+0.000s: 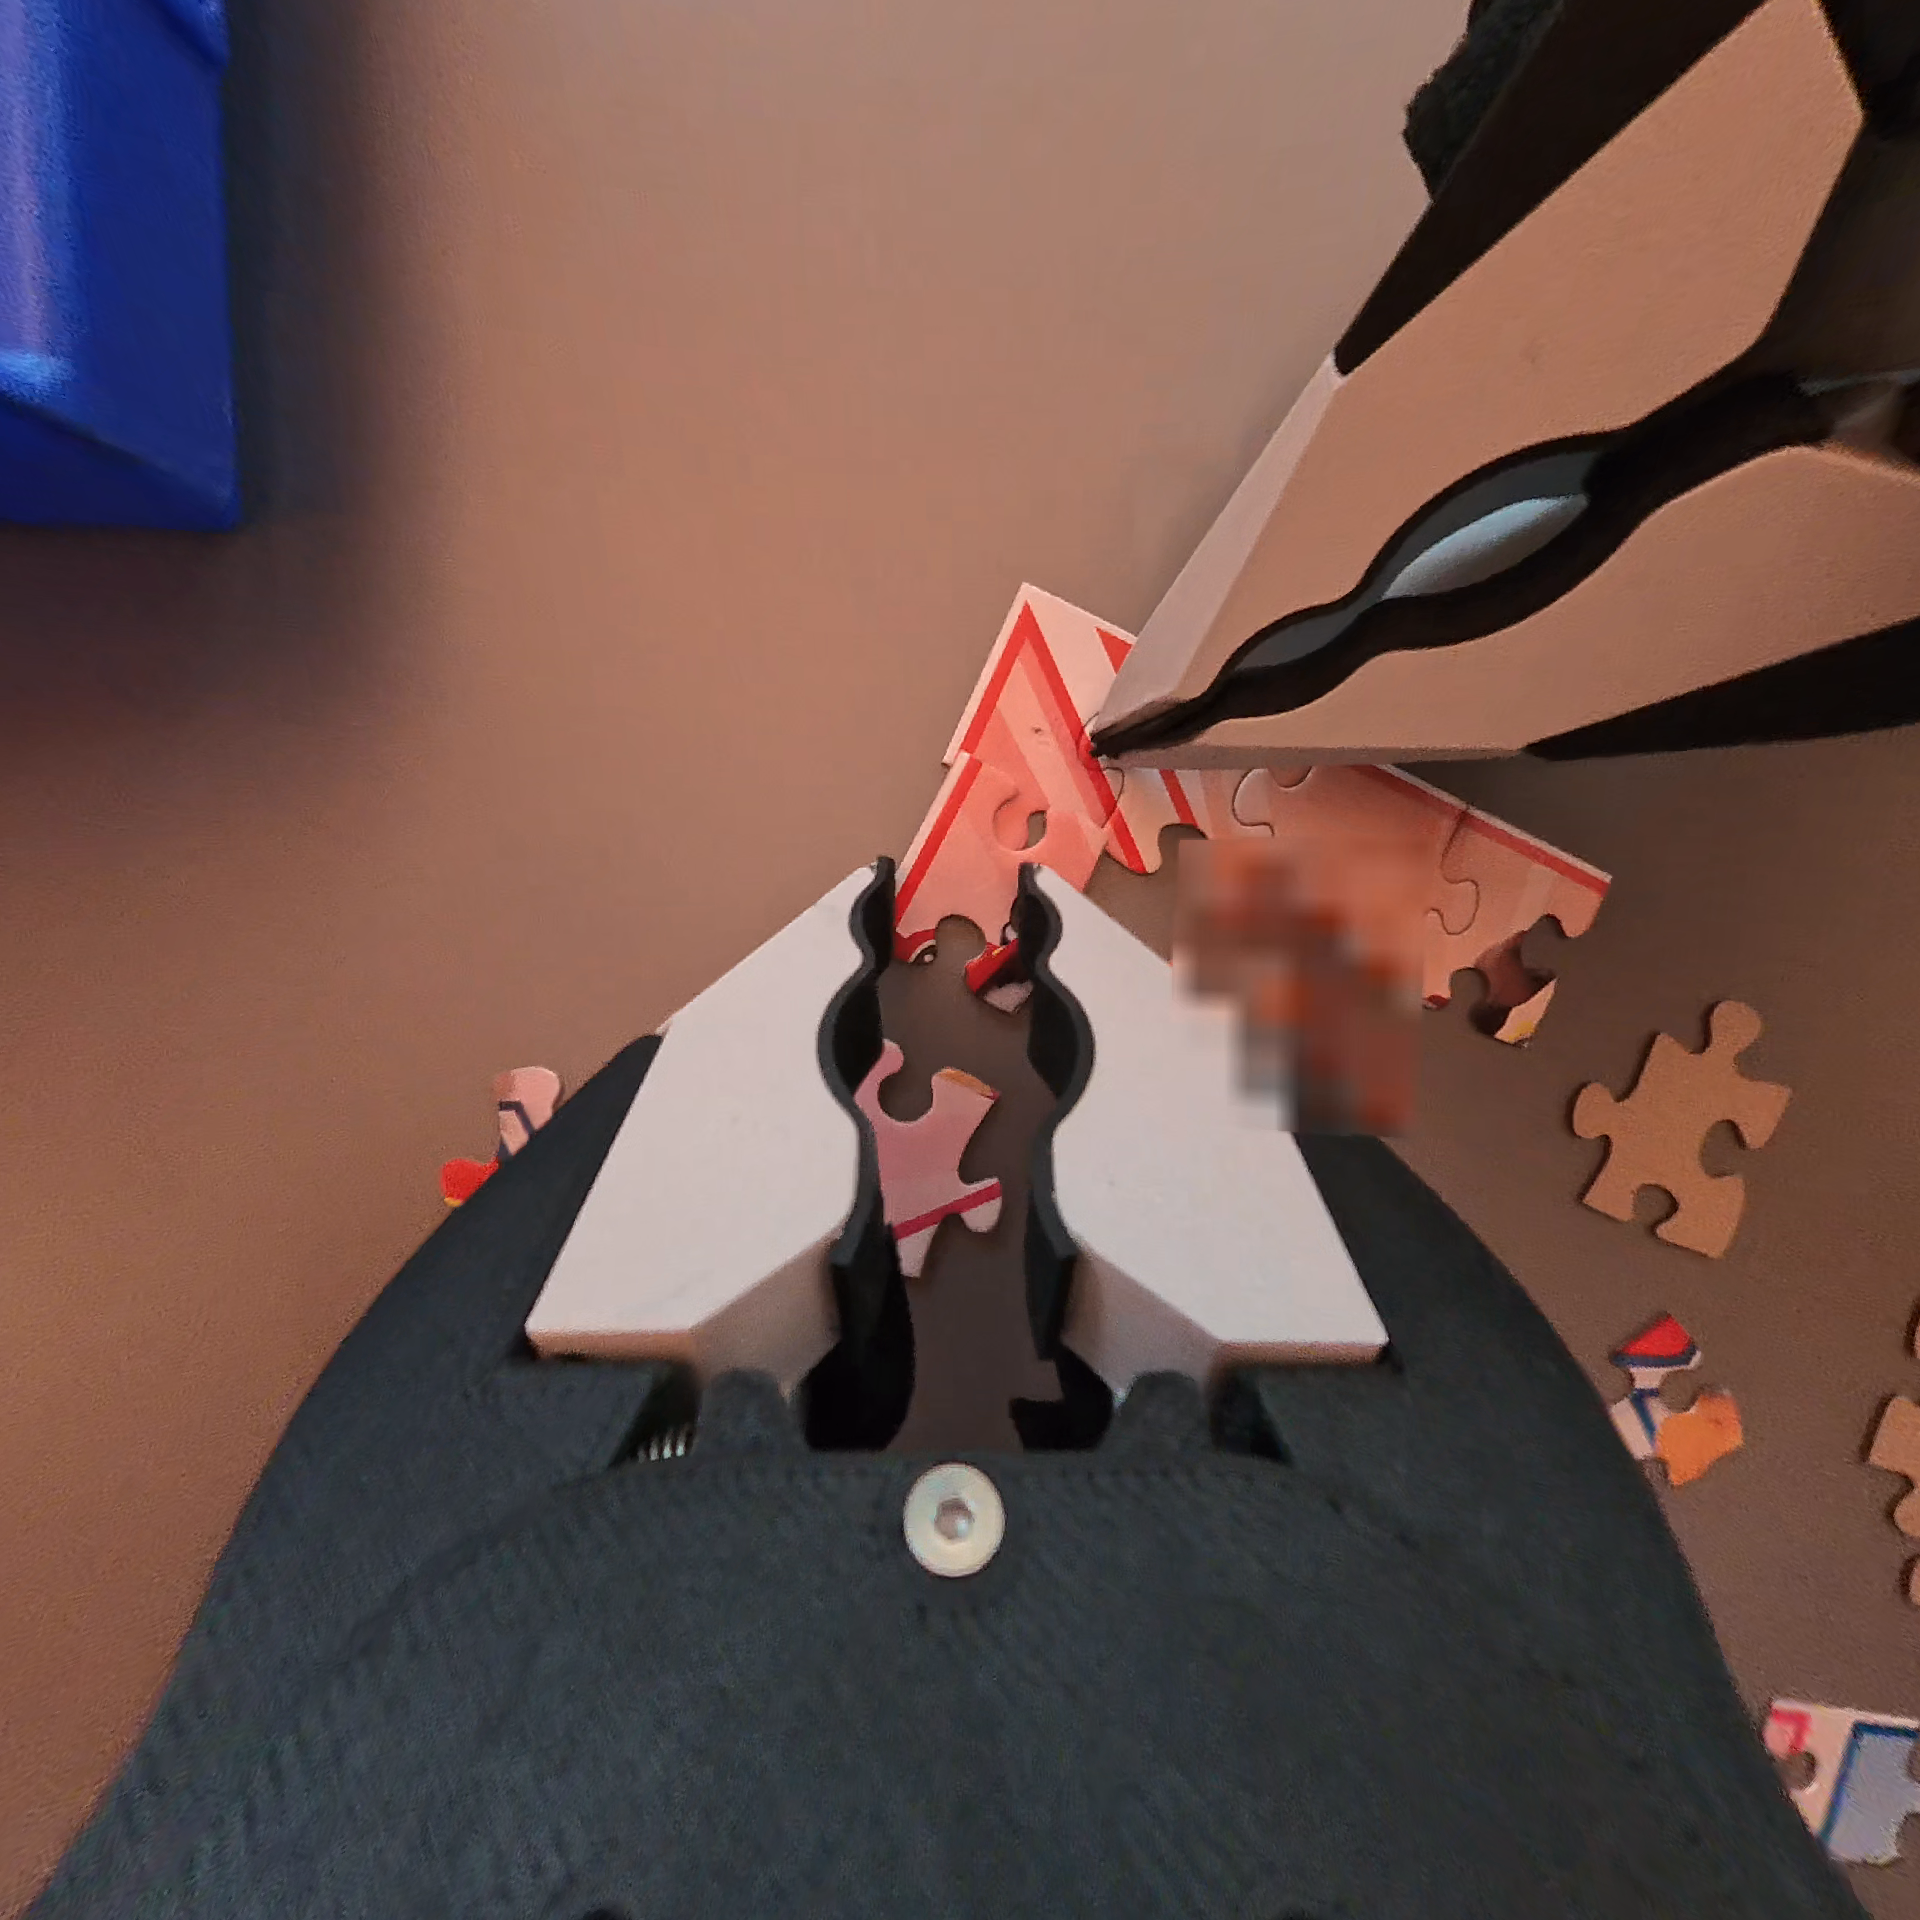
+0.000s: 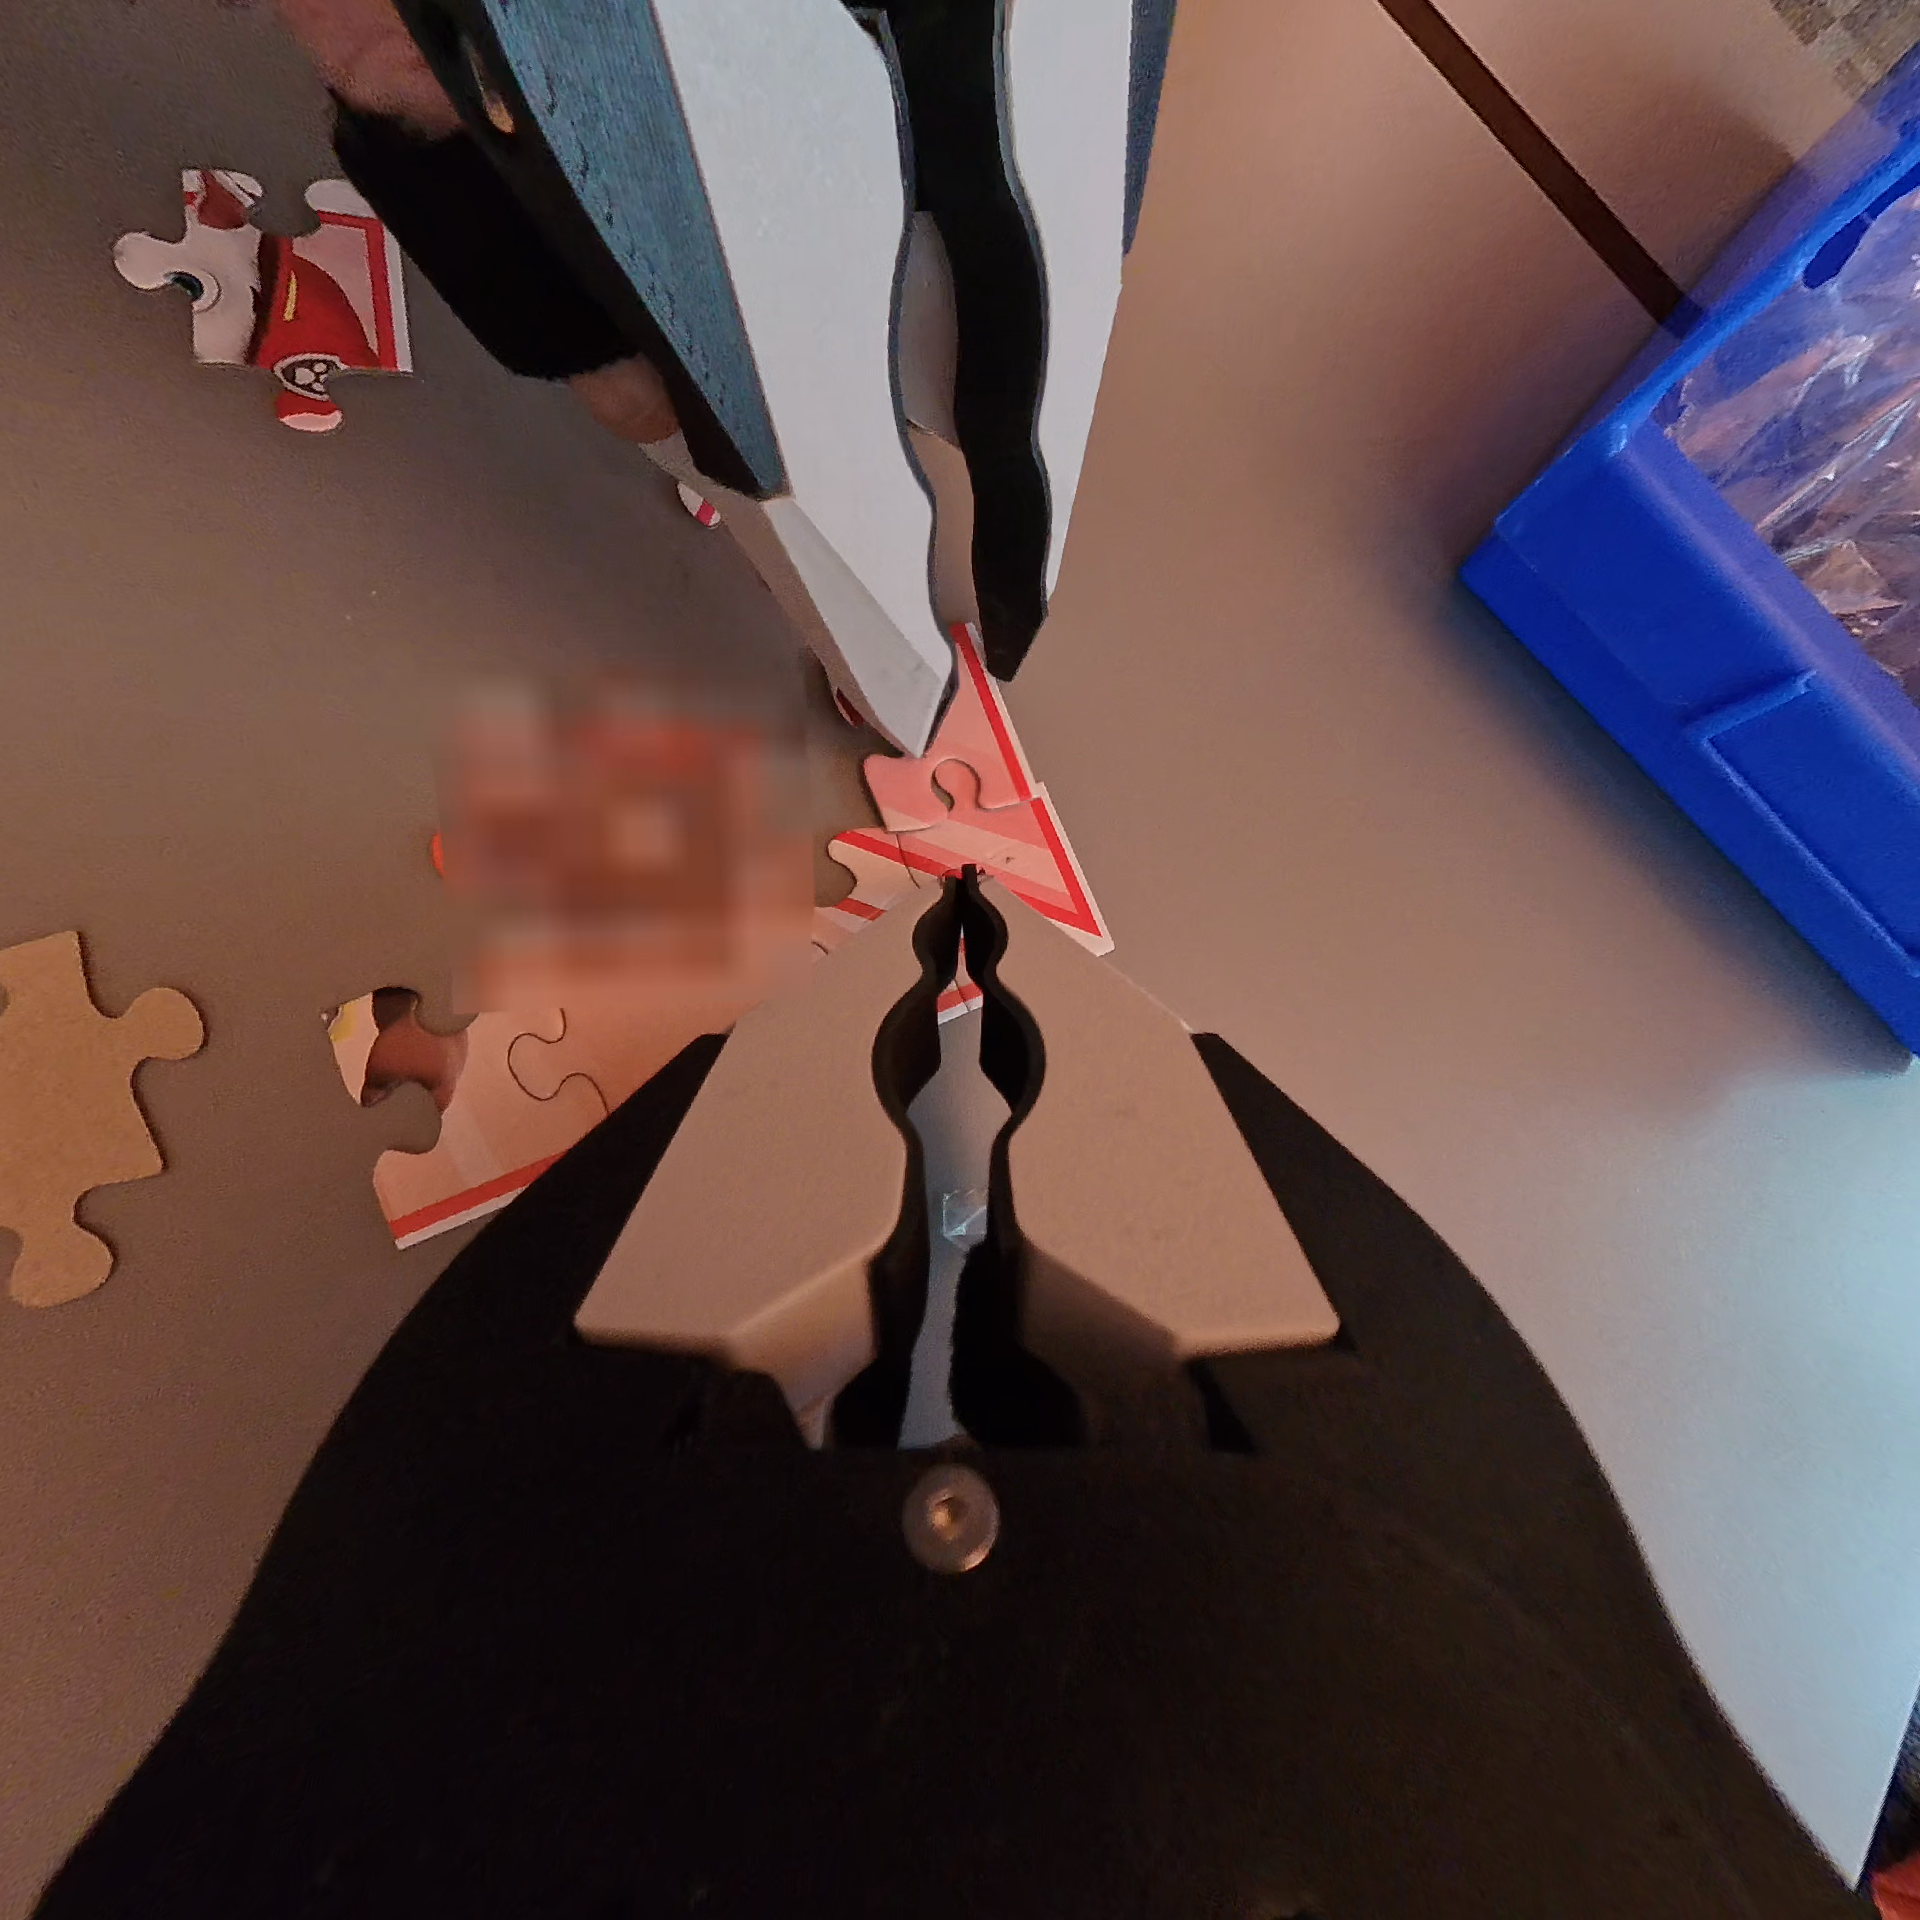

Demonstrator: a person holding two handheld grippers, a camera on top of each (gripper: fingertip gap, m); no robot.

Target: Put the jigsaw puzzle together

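A partly joined jigsaw point(image 1: 1340, 821) with a red striped border lies on the table; part of it is blurred out. My right gripper point(image 2: 966, 878) is shut, its tips pressed down on the corner piece point(image 2: 1039, 868). It enters the left wrist view from the upper right point(image 1: 1099, 743). My left gripper point(image 1: 956, 883) is open, its tips set either side of the adjoining pink edge piece point(image 1: 971, 842); the right wrist view shows that piece point(image 2: 961, 774) between its fingers point(image 2: 894, 675). A loose pink piece point(image 1: 935, 1153) lies on the table under the left gripper.
Loose pieces lie around: a brown face-down one point(image 1: 1673, 1132), also in the right wrist view point(image 2: 73, 1112), coloured ones point(image 1: 1673, 1403) point(image 1: 1849, 1787) point(image 1: 509, 1122) and a red one point(image 2: 281, 291). A blue bin point(image 2: 1714, 520) stands beyond the corner. The table edge point(image 2: 1870, 1714) is at the lower right. My left and right fingertips are right by each other.
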